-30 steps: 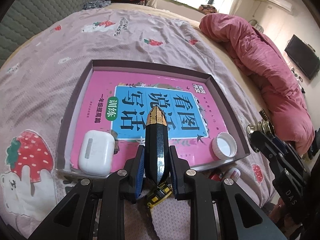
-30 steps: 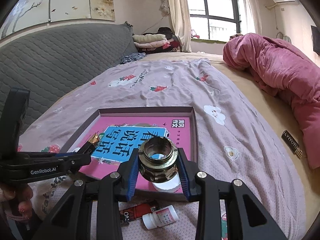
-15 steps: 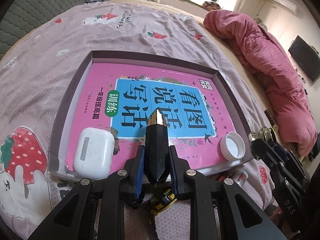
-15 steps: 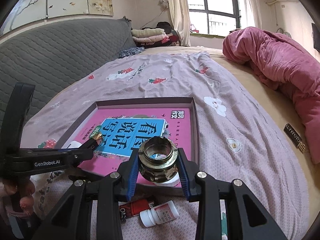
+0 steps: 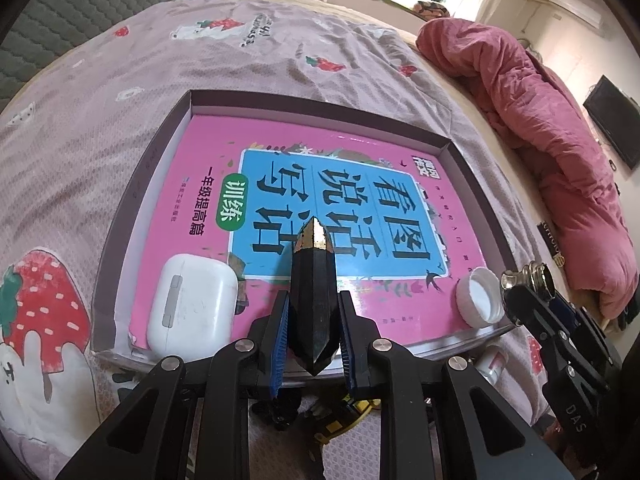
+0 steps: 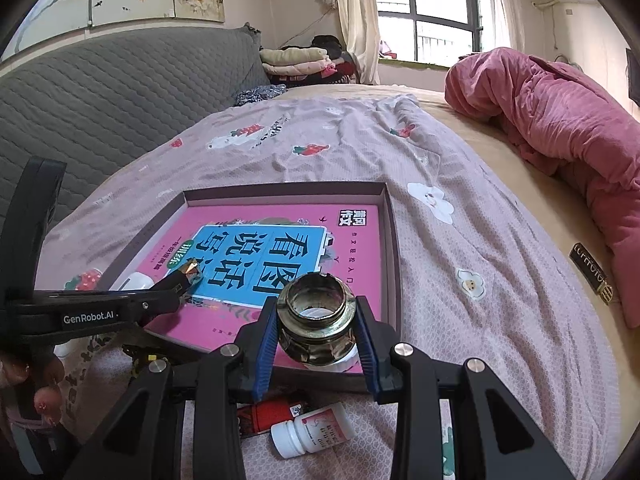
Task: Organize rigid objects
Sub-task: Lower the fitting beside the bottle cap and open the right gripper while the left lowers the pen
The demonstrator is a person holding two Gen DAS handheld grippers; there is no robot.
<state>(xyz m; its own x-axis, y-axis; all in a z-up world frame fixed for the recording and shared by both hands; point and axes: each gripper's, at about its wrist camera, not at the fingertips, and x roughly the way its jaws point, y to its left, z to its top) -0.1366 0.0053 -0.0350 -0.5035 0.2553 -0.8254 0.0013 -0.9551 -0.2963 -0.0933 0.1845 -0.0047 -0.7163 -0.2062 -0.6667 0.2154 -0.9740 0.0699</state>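
Observation:
A shallow purple tray (image 5: 140, 184) lies on the bed and holds a pink book (image 5: 208, 184), a white earbuds case (image 5: 188, 312) and a white cap (image 5: 478, 298). My left gripper (image 5: 313, 312) is shut on a black faceted crystal with a gold tip (image 5: 313, 280), held just above the book's near edge. My right gripper (image 6: 316, 334) is shut on a brass metal ring fitting (image 6: 316, 320), held over the tray's near right corner (image 6: 390, 264). The left gripper shows at the left of the right wrist view (image 6: 176, 280).
A white pill bottle (image 6: 312, 432) and a red object (image 6: 272, 414) lie on the sheet in front of the tray. A yellow toy car (image 5: 340, 424) sits under my left gripper. A pink duvet (image 6: 560, 128) is heaped at the right. A grey headboard (image 6: 100, 100) is at the left.
Both grippers have moved forward and lower over the tray with their objects. The crystal now hangs over the book's near edge.

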